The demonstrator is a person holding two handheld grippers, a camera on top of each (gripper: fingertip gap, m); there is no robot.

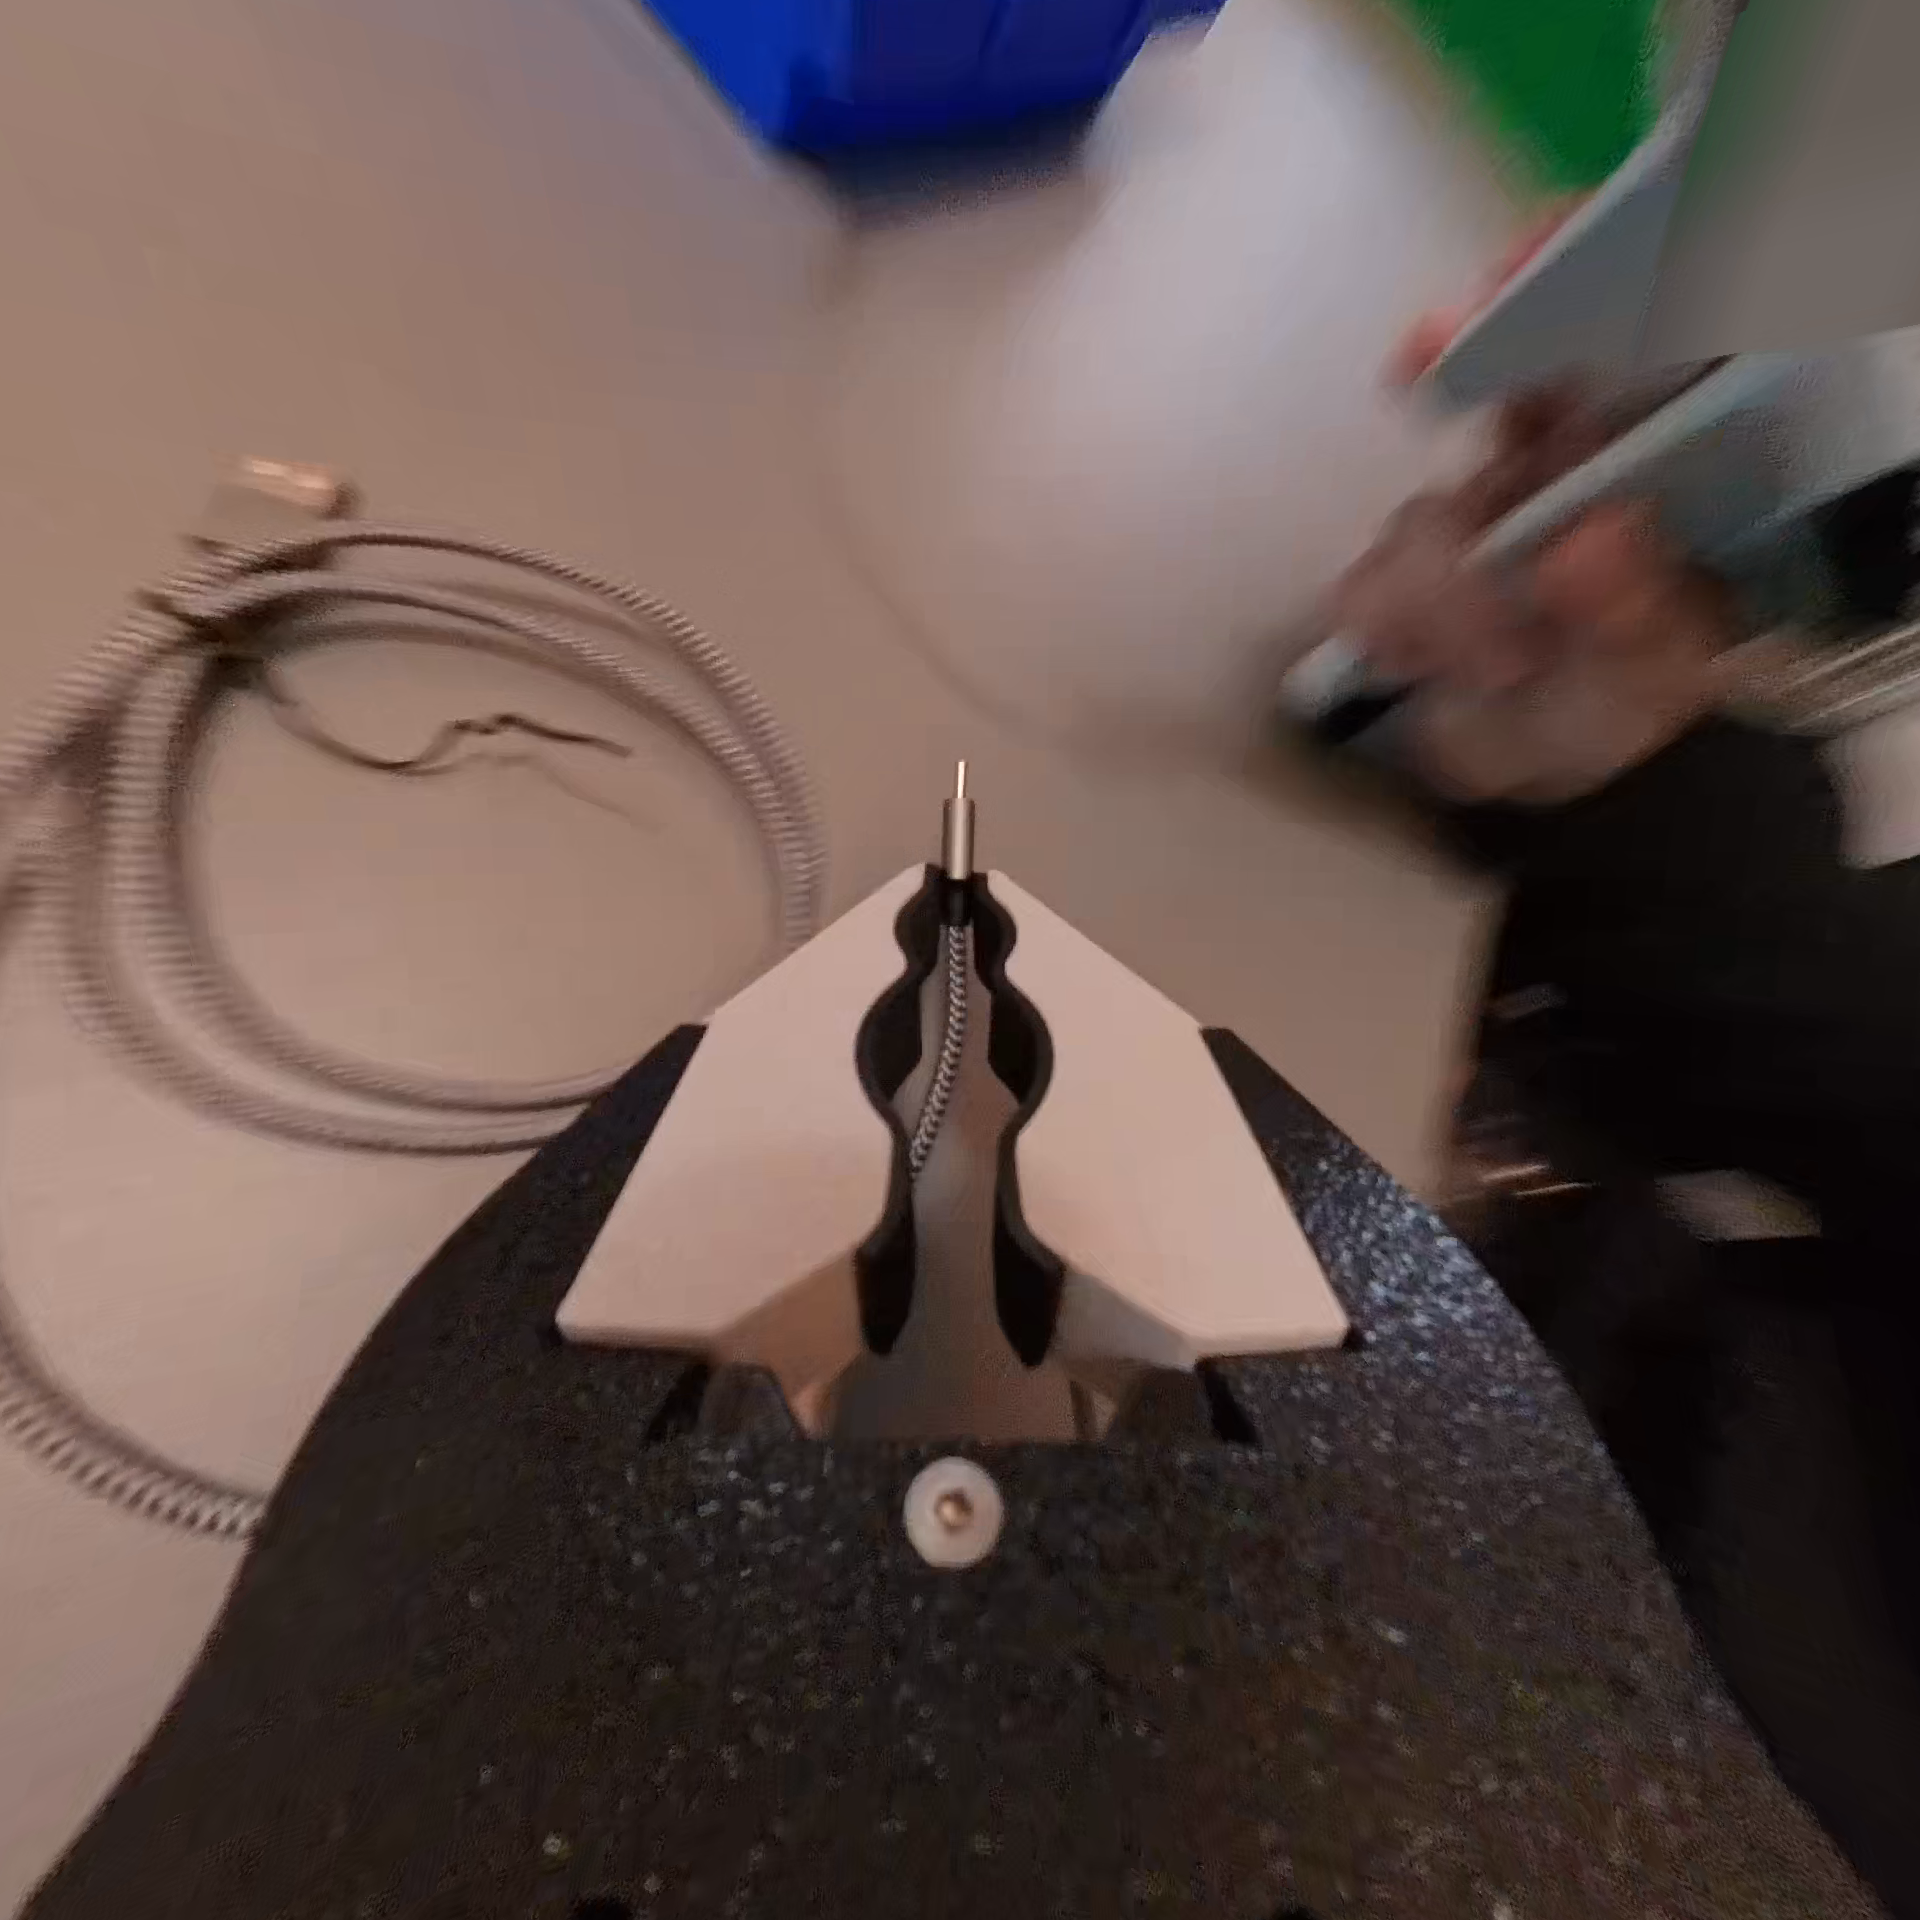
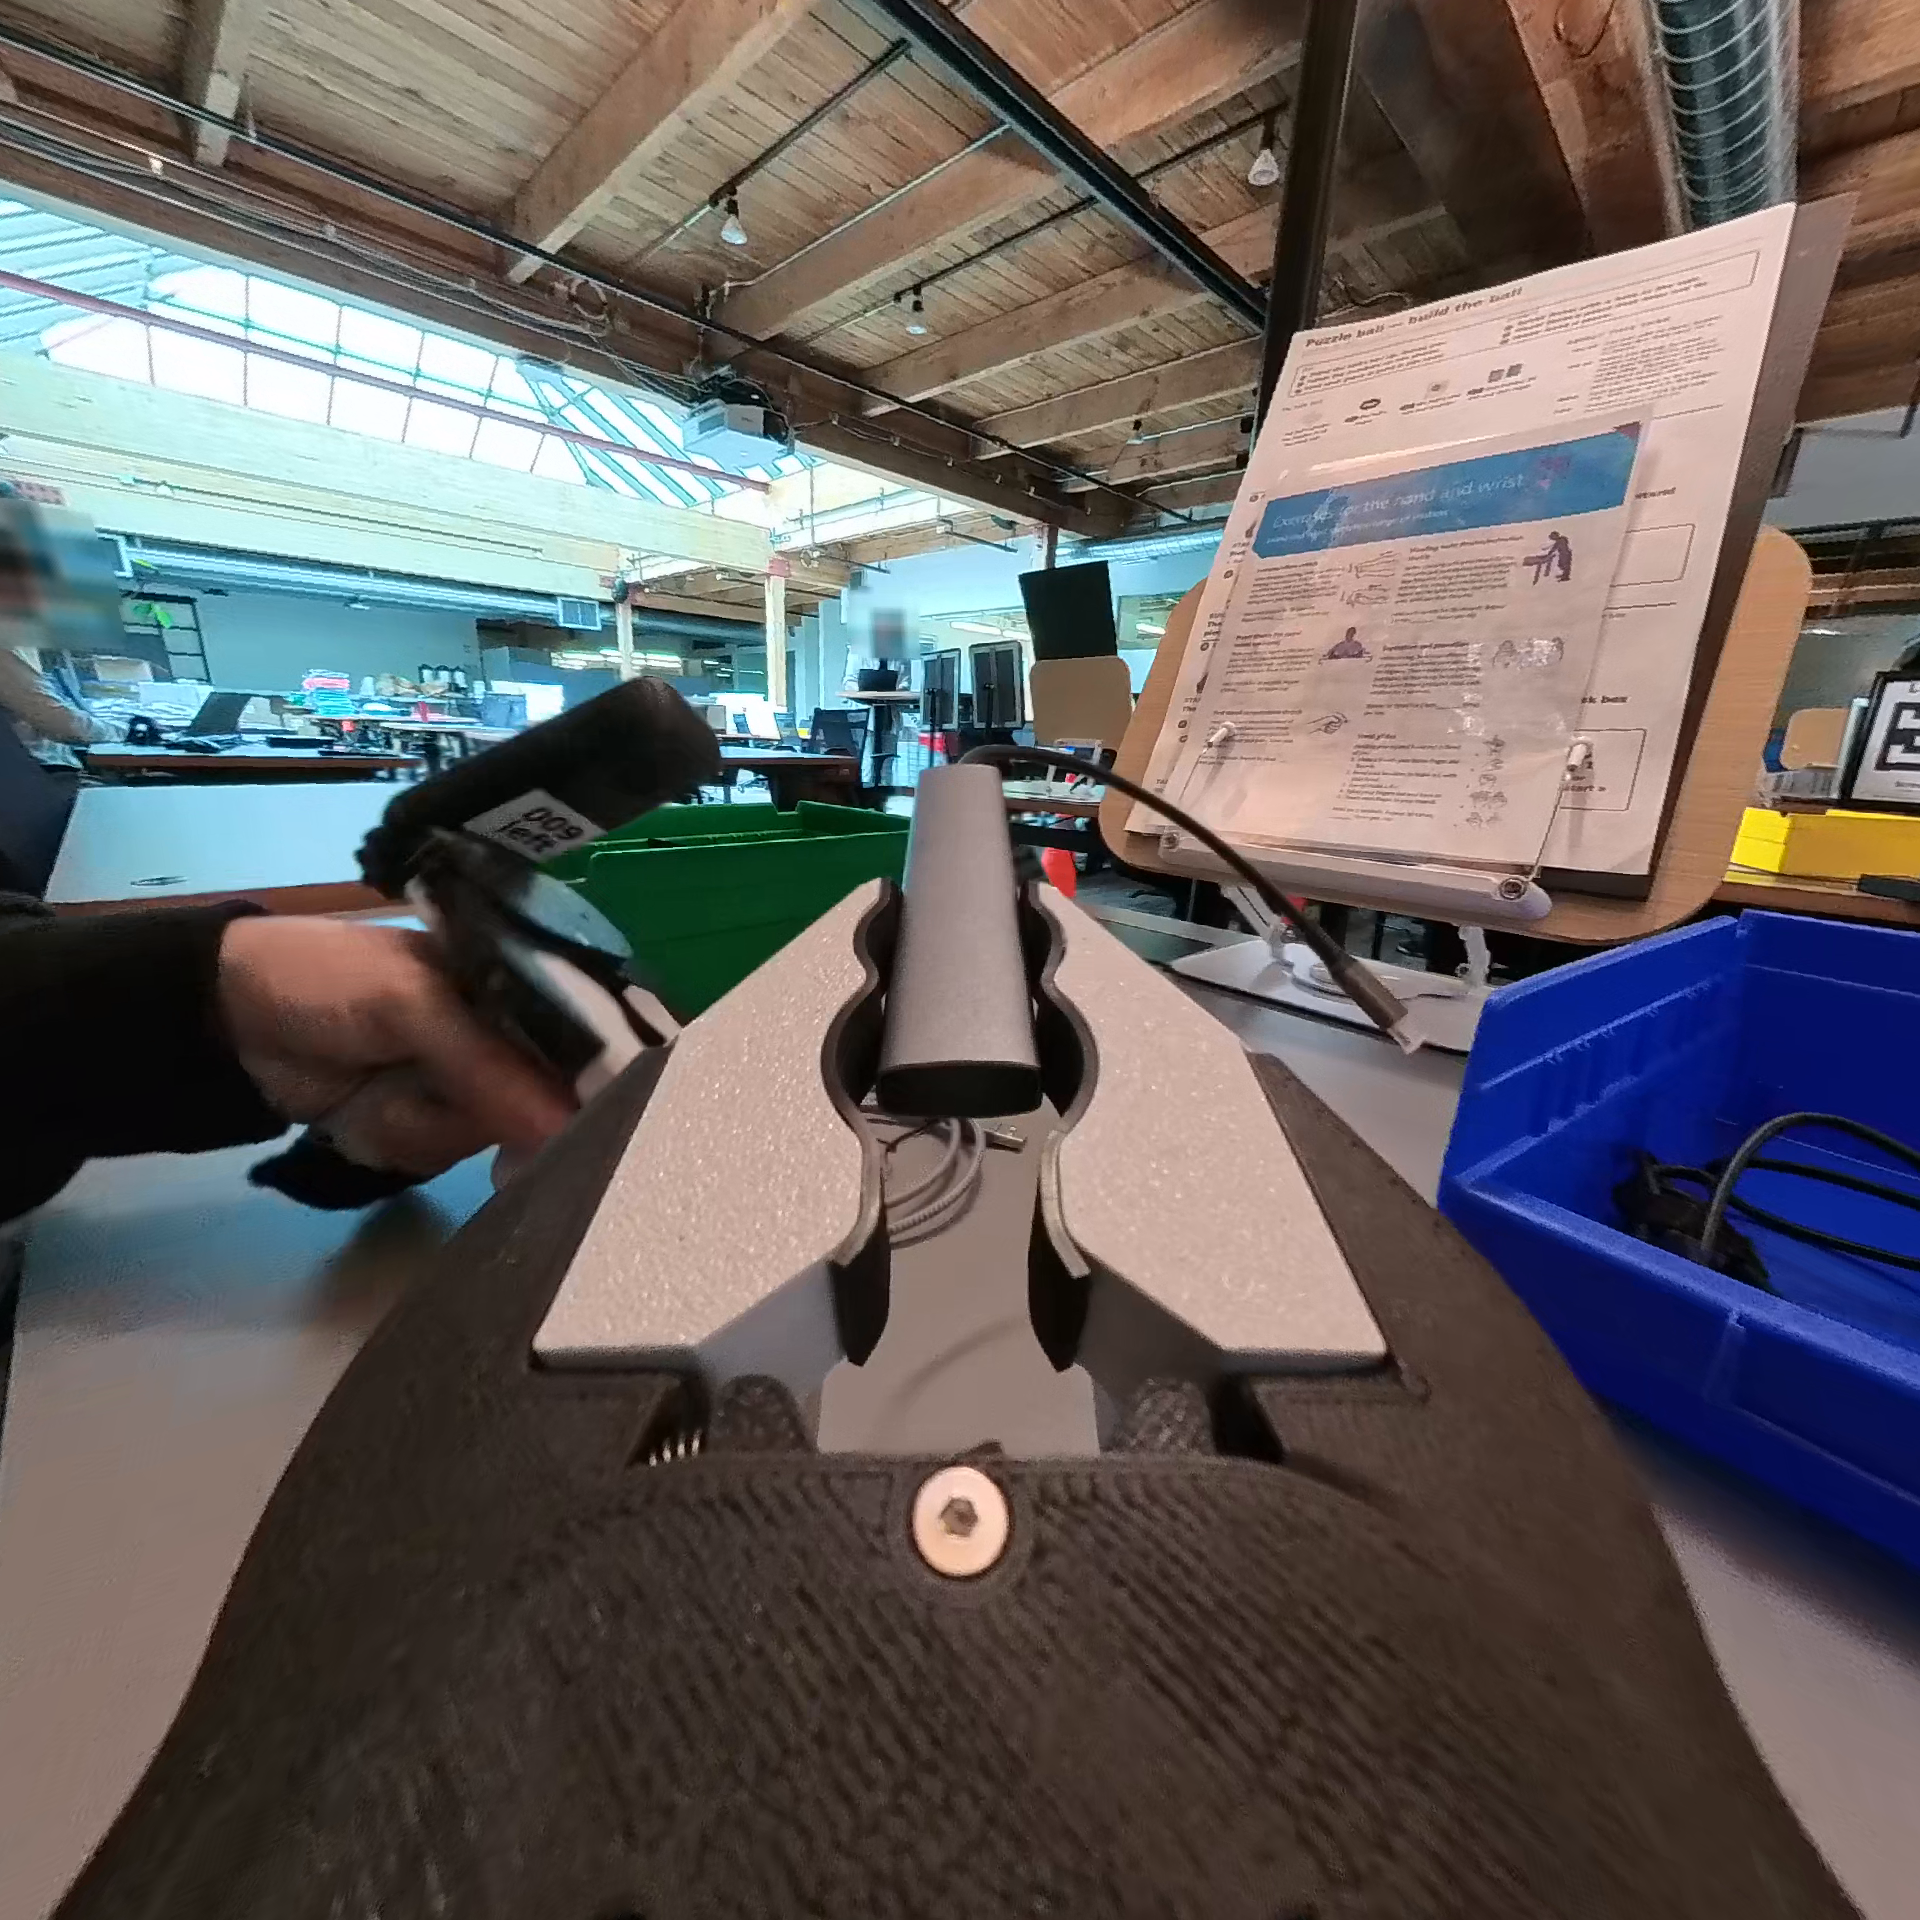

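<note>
My left gripper (image 1: 958, 878) is shut on the metal plug end (image 1: 956, 831) of a braided silver cable. The plug sticks out past the fingertips, and the cable (image 1: 499, 831) lies coiled on the table at the left. My right gripper (image 2: 961, 914) is shut on a slim grey hub (image 2: 956, 935). It holds the hub raised, with the hub's black lead (image 2: 1195, 842) arching off to the right. The left gripper (image 2: 520, 883), held by a hand (image 2: 364, 1029), shows at the left of the right wrist view. The right hand and gripper (image 1: 1538, 644) show blurred in the left wrist view.
A blue bin (image 2: 1704, 1101) with black cables stands on the right; it is blurred at the top of the left wrist view (image 1: 914, 73). A green bin (image 2: 727, 883) is behind. A document stand (image 2: 1455, 623) with printed sheets stands at the back right. My right fingertips sit around 15 centimeters from my left ones.
</note>
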